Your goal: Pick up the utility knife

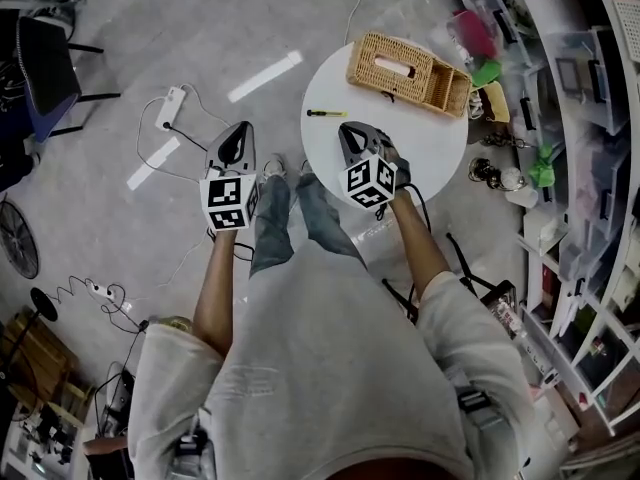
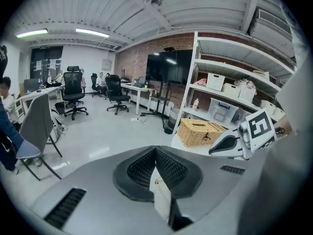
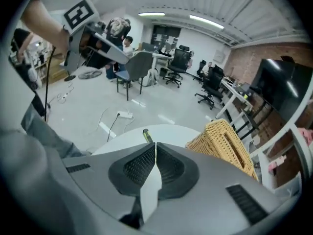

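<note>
The right gripper [image 1: 348, 130] hangs over the near edge of the round white bench [image 1: 430, 140], its jaws pressed together at the tips with nothing between them; the right gripper view shows the dark pads meeting along one line [image 3: 155, 146]. The knife [image 1: 327, 114], slim and yellow with a dark end, lies flat on the bench just ahead of those jaws and a little to their left, apart from them; in the right gripper view its tip [image 3: 146, 135] shows right above the closed tips. Beyond the jaws and to their right sits a wicker basket [image 1: 408, 71] near the far rim of the bench, well apart from the knife. The left gripper [image 1: 238, 133] is held off the bench, over the floor to the left of its edge, jaws likewise closed and empty [image 2: 155, 149]. From the left gripper view, the basket [image 2: 199, 132] and the right gripper [image 2: 234, 142] lie to the right of its jaws. On the floor ahead and left of the left jaws lies a power strip [image 1: 172, 106].
</note>
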